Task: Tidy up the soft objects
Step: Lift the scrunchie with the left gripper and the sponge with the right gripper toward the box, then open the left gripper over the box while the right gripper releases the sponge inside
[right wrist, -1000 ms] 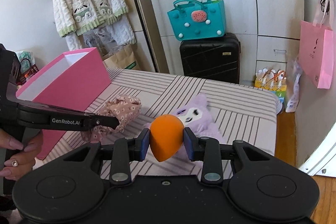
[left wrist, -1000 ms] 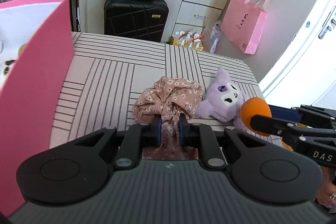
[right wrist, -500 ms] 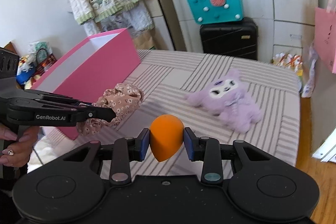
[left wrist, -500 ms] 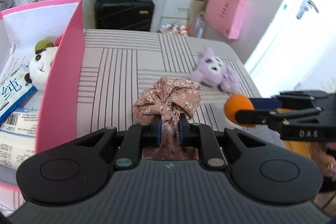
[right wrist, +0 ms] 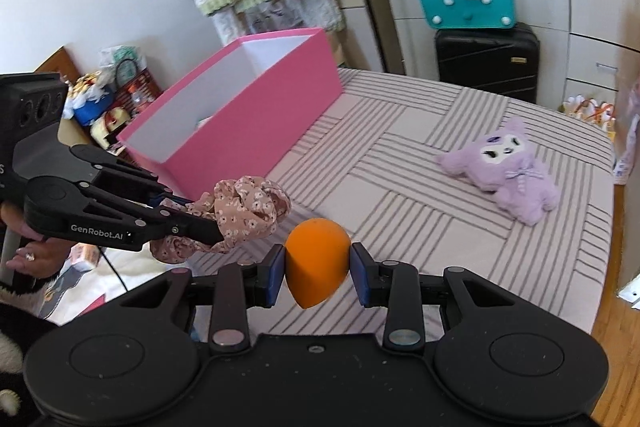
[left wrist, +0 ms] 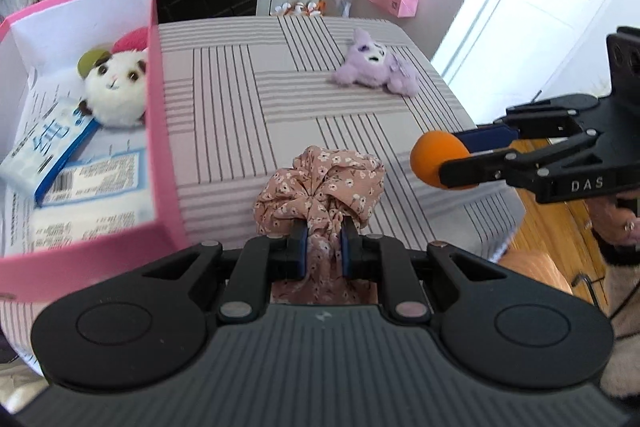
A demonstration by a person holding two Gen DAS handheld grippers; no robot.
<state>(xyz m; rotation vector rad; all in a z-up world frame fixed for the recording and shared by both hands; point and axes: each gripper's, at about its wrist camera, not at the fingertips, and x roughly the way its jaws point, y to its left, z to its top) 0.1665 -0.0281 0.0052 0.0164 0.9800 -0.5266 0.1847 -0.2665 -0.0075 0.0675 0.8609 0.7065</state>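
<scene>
holding two soft things in the air beside a pink box (left wrist: 162, 147), a person works with a handheld gripper in each hand. the pink box is the landmark here: it sits open-topped on the left part of a striped table cover (left wrist: 248, 95).

the left gripper (left wrist: 323, 243) has its jaws pressed together on a floral fabric scrunchie (left wrist: 320, 183), which hangs just to the right of the box's near corner, above the cover. the right gripper (right wrist: 318, 269) is clamped on an orange egg-shaped sponge (right wrist: 316, 261), further right of the box and beside the scrunchie without touching it.

inside the box already lie a white round plush with brown ear patches (left wrist: 116, 87), something pink and fluffy (left wrist: 130, 41) behind it, and a blue and white packet (left wrist: 52, 143) resting on printed packaging. a purple plush toy (left wrist: 374, 69) lies on the cover, well apart from the box, towards the far right side.

as a judgement, the tidying looks partly done: some soft things are boxed, two are held and probably headed for the box, and the purple plush is not yet picked up.

readable writing: "genrobot.ai" on the side of the left gripper in the right wrist view, and "das" on the right gripper in the left wrist view. the blue packet shows large chinese characters, and a barcode label lies below it; the smaller print is too blurred to read.
</scene>
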